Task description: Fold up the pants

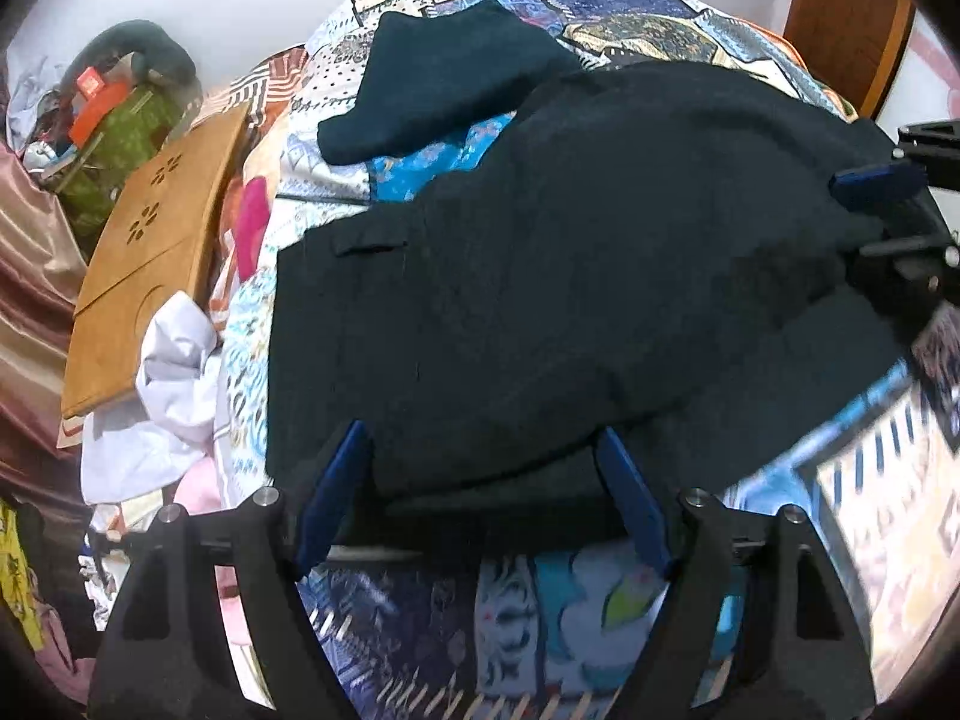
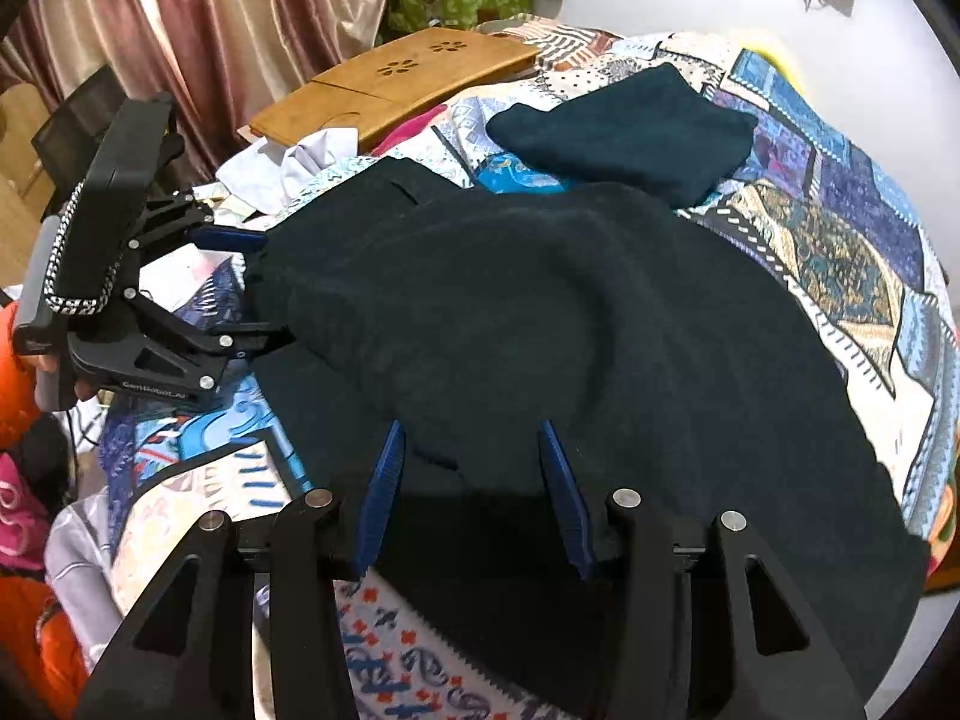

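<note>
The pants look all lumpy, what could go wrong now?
The black pants lie bunched, so the fold could set crooked. Both grippers, left and right, stand open over the near edge, and a grab might catch the bedspread too. The folded garment lies close, and could get dragged.

Even indoor light, fisheye-warped, blurred edges

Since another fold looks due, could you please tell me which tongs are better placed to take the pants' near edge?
Probably the left tongs: open, they straddle the dark pants' near hem. The right tongs, also open, hover over mid-fabric.
</note>
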Demonstrator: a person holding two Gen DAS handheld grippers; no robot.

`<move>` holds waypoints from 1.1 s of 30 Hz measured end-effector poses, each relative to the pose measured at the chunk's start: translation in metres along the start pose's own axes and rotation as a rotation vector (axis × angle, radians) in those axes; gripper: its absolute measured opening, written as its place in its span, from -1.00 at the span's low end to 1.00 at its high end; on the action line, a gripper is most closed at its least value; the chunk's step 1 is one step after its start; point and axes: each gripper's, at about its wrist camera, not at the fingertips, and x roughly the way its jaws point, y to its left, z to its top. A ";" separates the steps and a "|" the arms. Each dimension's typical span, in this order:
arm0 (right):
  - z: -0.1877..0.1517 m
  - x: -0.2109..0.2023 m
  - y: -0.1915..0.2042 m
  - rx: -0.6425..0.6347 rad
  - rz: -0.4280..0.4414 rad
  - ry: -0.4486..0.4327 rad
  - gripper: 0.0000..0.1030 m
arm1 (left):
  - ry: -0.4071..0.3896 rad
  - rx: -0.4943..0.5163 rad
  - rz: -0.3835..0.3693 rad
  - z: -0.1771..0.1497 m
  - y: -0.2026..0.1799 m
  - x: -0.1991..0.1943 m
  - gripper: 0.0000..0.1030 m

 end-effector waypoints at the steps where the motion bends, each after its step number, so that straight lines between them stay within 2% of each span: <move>1: 0.000 0.001 0.002 -0.002 -0.001 -0.008 -0.15 | -0.013 0.001 0.007 0.003 -0.001 0.001 0.51; 2: 0.000 0.002 0.002 0.000 -0.003 -0.015 -0.17 | -0.029 0.004 0.020 0.006 -0.002 0.001 0.44; 3: -0.001 0.002 0.003 0.003 -0.002 -0.025 -0.25 | -0.039 0.004 0.019 0.007 -0.001 0.001 0.23; 4: -0.002 0.001 0.004 0.006 0.008 -0.034 -0.46 | -0.046 -0.002 0.000 0.008 -0.001 0.000 0.06; 5: -0.002 0.000 0.005 0.014 0.024 -0.040 -0.62 | -0.053 -0.014 -0.022 0.009 0.000 -0.002 -0.22; 6: -0.002 -0.002 0.005 0.020 0.039 -0.048 -0.69 | -0.061 -0.020 -0.015 0.009 0.000 -0.005 -0.33; 7: -0.002 -0.004 0.007 0.020 0.044 -0.059 -0.78 | -0.078 -0.022 0.013 0.009 0.000 -0.008 -0.39; 9: -0.003 -0.010 0.009 0.028 0.056 -0.080 -0.84 | -0.105 -0.029 0.056 0.009 0.002 -0.016 -0.61; 12: -0.001 -0.021 0.011 0.048 0.095 -0.107 -0.86 | -0.115 -0.076 0.035 0.009 0.014 -0.027 -0.66; 15: -0.003 -0.026 0.020 0.034 0.115 -0.112 -0.86 | -0.128 -0.073 0.045 0.005 0.017 -0.038 -0.68; 18: -0.009 -0.021 0.023 0.044 0.149 -0.084 -0.86 | -0.101 -0.067 0.040 -0.003 0.016 -0.039 -0.68; 22: -0.018 -0.003 0.022 0.096 0.158 -0.038 -0.77 | -0.002 -0.099 -0.033 -0.018 0.018 -0.018 -0.62; 24: -0.020 -0.003 0.018 0.128 0.173 -0.052 -0.77 | 0.029 -0.106 -0.059 -0.024 0.015 -0.012 -0.61; 26: -0.022 -0.010 0.012 0.155 0.205 -0.062 -0.59 | 0.032 -0.090 -0.041 -0.025 0.011 -0.016 -0.58; 28: -0.025 -0.021 0.007 0.169 0.189 -0.086 -0.40 | 0.033 -0.080 -0.042 -0.022 0.010 -0.024 -0.39; 29: -0.028 -0.028 0.003 0.171 0.168 -0.101 -0.35 | 0.029 -0.081 -0.055 -0.020 0.011 -0.031 -0.17; 30: -0.032 -0.037 -0.003 0.179 0.145 -0.122 -0.34 | 0.012 -0.086 -0.068 -0.018 0.012 -0.040 0.01; 33: -0.046 -0.061 -0.027 0.221 0.085 -0.176 -0.34 | -0.050 -0.094 -0.075 -0.008 0.014 -0.066 0.23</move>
